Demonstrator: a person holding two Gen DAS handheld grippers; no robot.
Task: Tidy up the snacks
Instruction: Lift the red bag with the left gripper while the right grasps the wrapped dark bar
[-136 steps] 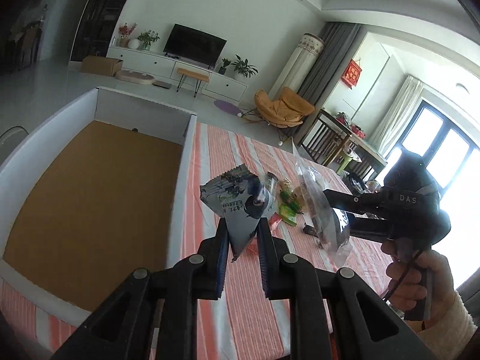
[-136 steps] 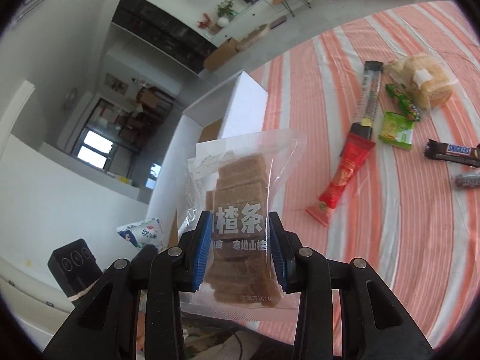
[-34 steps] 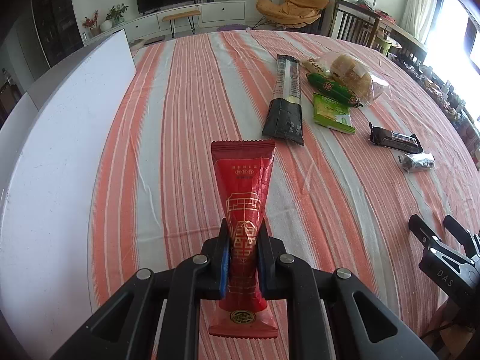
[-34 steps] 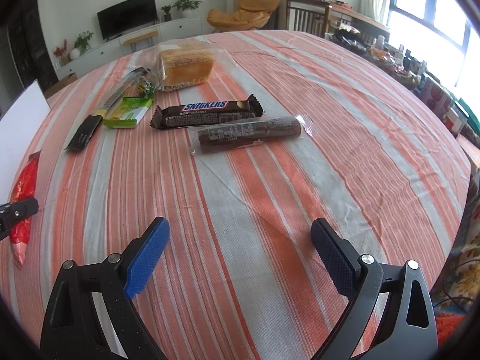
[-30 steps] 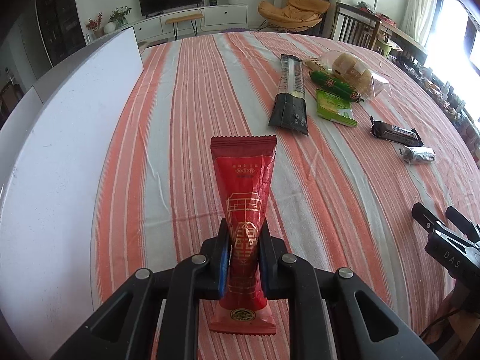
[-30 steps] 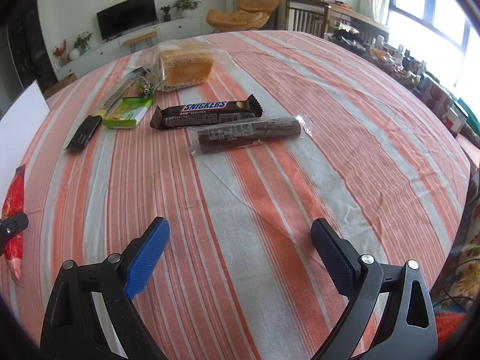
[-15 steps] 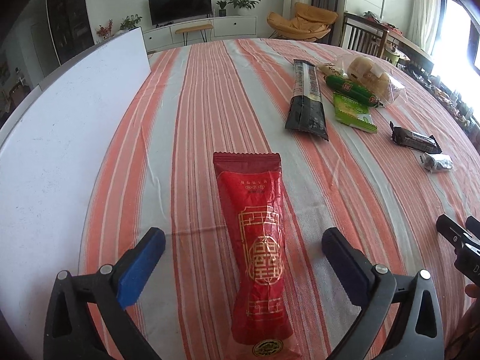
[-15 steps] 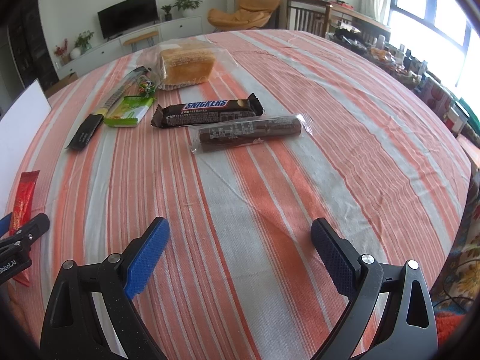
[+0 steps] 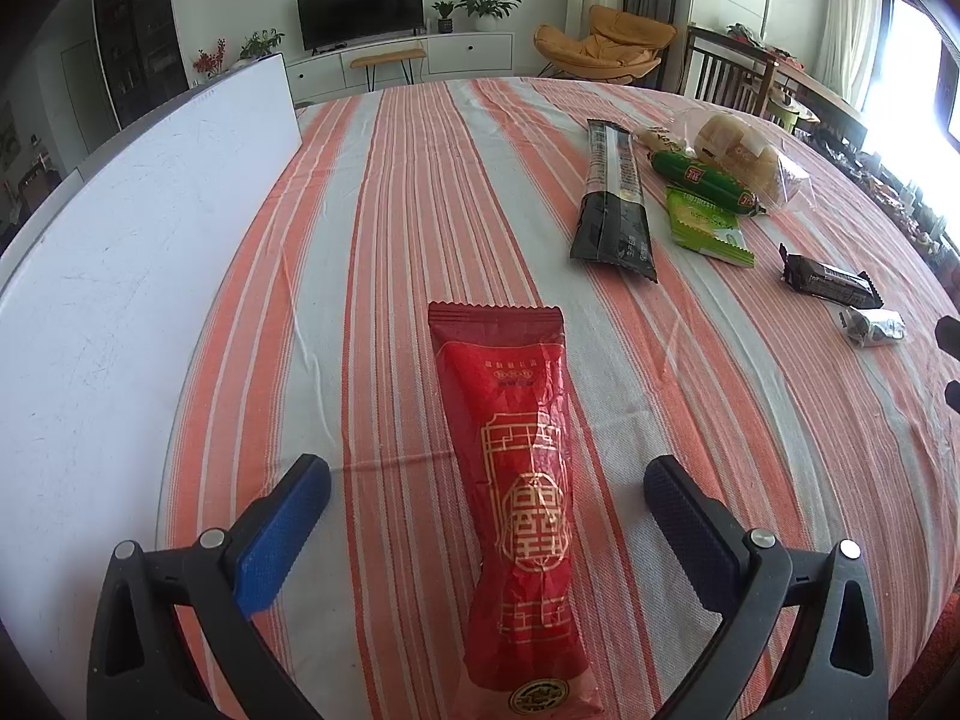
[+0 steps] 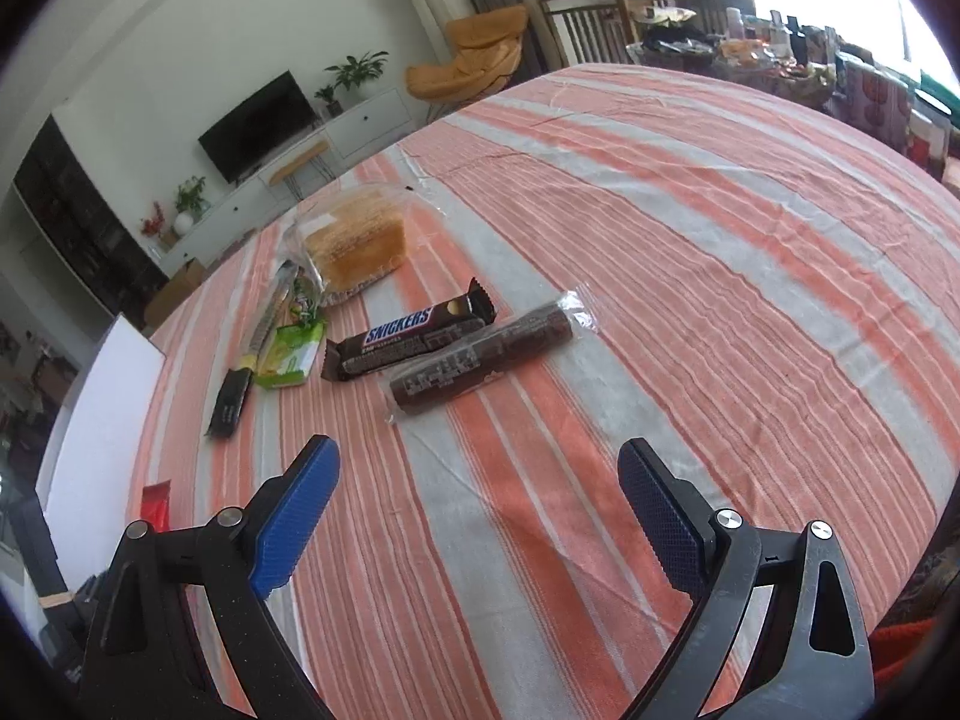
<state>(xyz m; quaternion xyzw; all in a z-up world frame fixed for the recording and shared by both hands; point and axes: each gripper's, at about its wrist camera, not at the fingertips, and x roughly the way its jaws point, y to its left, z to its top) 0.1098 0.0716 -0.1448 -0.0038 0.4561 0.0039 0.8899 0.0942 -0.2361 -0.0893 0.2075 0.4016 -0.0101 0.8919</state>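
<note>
A home living room (television (image 9: 359, 8), orange lounge chair (image 9: 603, 45), potted plants (image 9: 486, 0)).

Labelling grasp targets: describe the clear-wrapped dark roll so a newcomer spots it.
On the orange-and-white striped tablecloth, find the brown Snickers bar. Right alongside it, on the side nearer the camera, lies the dark brown roll in clear plastic wrap: the only see-through wrapper with white print.

The red snack packet (image 9: 522, 504) runs past the bottom edge in the left wrist view; its small print is unreadable. The white box (image 9: 120, 276) is cropped at left.
</note>
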